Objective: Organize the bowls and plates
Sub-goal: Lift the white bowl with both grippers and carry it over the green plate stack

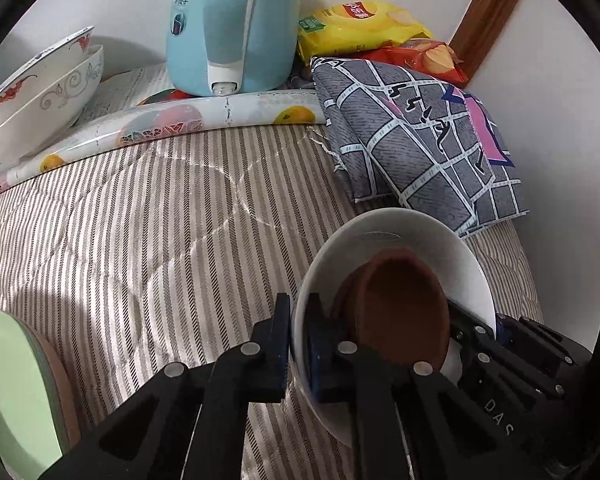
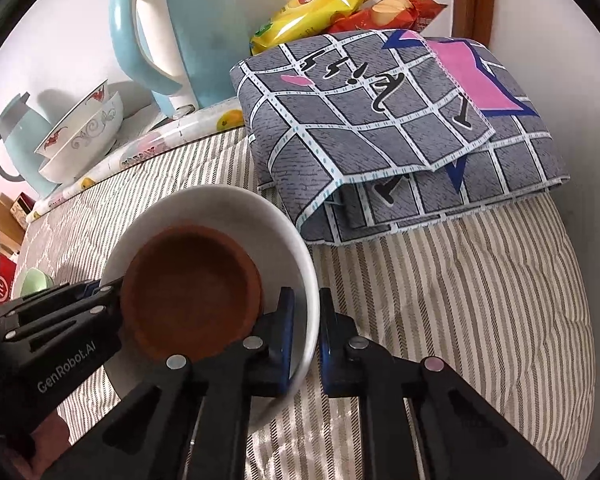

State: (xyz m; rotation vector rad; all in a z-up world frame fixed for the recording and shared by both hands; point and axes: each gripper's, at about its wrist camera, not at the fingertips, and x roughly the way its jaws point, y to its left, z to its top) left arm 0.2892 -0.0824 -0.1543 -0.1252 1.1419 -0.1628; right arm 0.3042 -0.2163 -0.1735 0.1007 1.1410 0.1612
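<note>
A white bowl [image 1: 400, 232] [image 2: 220, 204] rests on the striped quilt with a brown dish [image 1: 404, 308] [image 2: 192, 292] lying tilted inside it. My left gripper [image 1: 298, 344] is shut on the bowl's left rim, one finger inside the wall and one outside. My right gripper [image 2: 306, 336] is shut on the opposite rim in the same way. Each gripper shows in the other's view: the right gripper [image 1: 496, 332] at the bowl's far side, the left gripper [image 2: 100, 300] by the brown dish.
Two stacked patterned bowls [image 1: 44, 96] [image 2: 84, 136] sit tilted at the back left beside a blue kettle [image 1: 228, 28] [image 2: 172, 36]. A folded grey checked cloth [image 1: 420, 144] [image 2: 380, 120] and crisp packets [image 1: 360, 28] [image 2: 340, 4] lie behind. A green plate [image 1: 16, 392] is near left.
</note>
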